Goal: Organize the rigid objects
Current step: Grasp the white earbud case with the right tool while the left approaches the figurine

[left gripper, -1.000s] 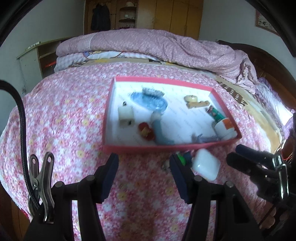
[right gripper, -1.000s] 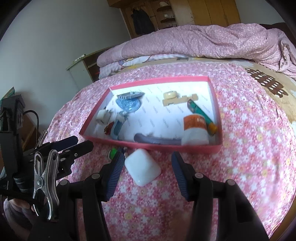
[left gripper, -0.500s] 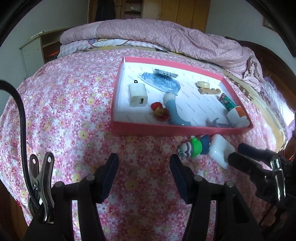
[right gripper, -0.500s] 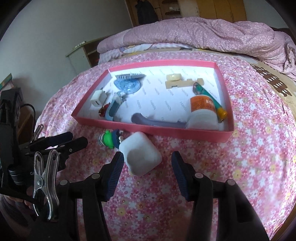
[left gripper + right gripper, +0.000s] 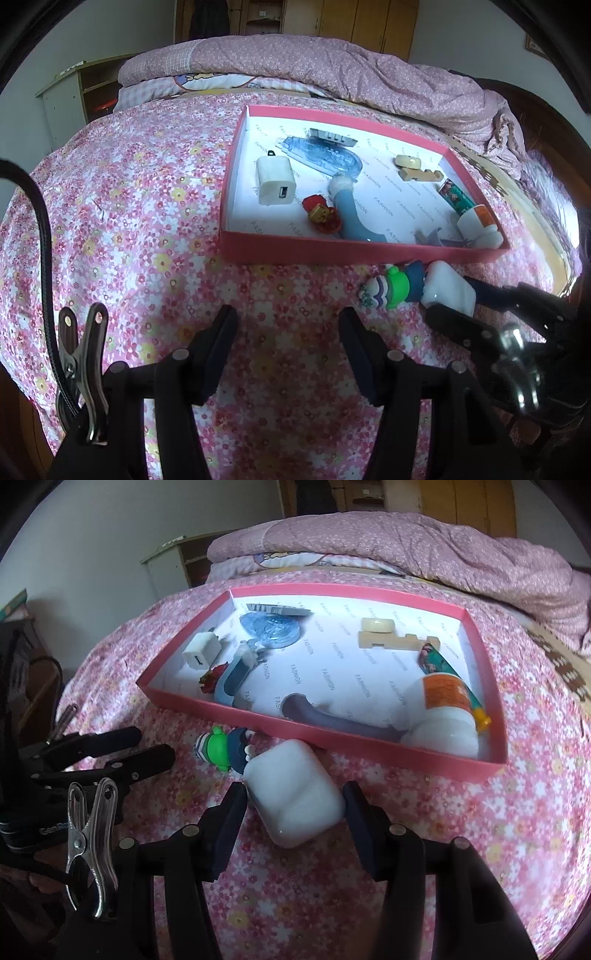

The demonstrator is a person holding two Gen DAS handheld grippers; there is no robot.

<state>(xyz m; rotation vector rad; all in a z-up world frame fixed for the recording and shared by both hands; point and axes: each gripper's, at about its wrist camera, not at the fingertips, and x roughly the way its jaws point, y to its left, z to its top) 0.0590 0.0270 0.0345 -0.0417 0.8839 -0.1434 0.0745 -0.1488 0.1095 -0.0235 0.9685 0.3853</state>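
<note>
Two things lie on the flowered bedspread (image 5: 147, 229) just outside the near wall of the pink tray (image 5: 369, 251) in the left wrist view: a small toy figure (image 5: 391, 286) with a green middle, blue legs and a striped cap, and touching it on the right a glossy white case (image 5: 448, 286) with rounded corners. The figure lies on its side, long axis along the tray wall, cap toward the left. Inside the tray sit a white USB charger (image 5: 275, 181) near the left wall, a red toy (image 5: 321, 214), a blue curved piece (image 5: 351, 218), a clear blue oval case (image 5: 321, 157) toward the far wall, a wooden block piece (image 5: 417, 168), and a white bottle (image 5: 476, 225) in the near right corner. The left gripper (image 5: 288, 343) hangs over bare bedspread, its jaws parted with nothing between them. The right gripper (image 5: 461, 302) comes in from the right with its fingers either side of the case.

From the right wrist view, the white case (image 5: 295, 794) lies between the right gripper (image 5: 293, 805) fingers, which are apart; whether the pads touch it I cannot tell. The toy figure (image 5: 221, 751) lies against the case's far left corner. The tray (image 5: 369, 746) holds the bottle (image 5: 443, 716) and a grey curved piece (image 5: 325, 720) along its near wall. The left gripper (image 5: 147, 746) stands at the left, jaws apart and empty.
</note>
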